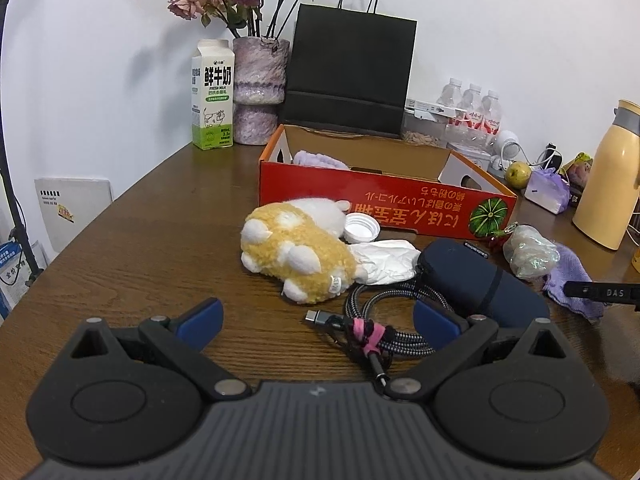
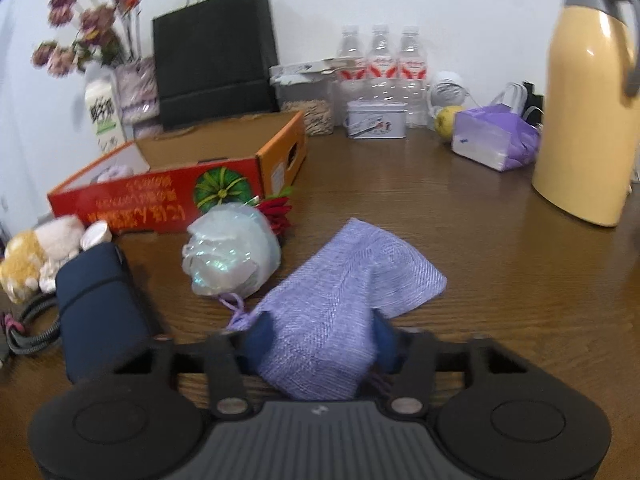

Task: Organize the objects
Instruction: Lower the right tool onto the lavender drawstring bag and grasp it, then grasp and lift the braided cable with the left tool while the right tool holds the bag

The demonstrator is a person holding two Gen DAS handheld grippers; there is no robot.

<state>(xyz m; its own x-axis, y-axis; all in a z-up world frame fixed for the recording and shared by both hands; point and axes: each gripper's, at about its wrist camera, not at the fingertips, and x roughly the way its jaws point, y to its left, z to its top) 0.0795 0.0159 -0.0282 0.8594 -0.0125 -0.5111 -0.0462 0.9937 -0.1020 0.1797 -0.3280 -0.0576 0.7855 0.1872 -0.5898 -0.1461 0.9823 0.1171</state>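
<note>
Home room, cluttered wooden counter

I see a milk carton, dried roses in a vase, water bottles, a thermos jug.

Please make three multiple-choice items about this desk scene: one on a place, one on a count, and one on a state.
1. Where does the milk carton stand?
A. inside the red box
B. beside the vase
C. under the black bag

2. How many water bottles stand at the wall?
A. one
B. three
C. five

3. What is between the right gripper's fingers?
A. purple cloth pouch
B. charging cable
C. nothing

Answers: 1 B, the carton stands next to the vase; 2 B, three caps show in a row; 3 A, both blue pads press the pouch.
</note>
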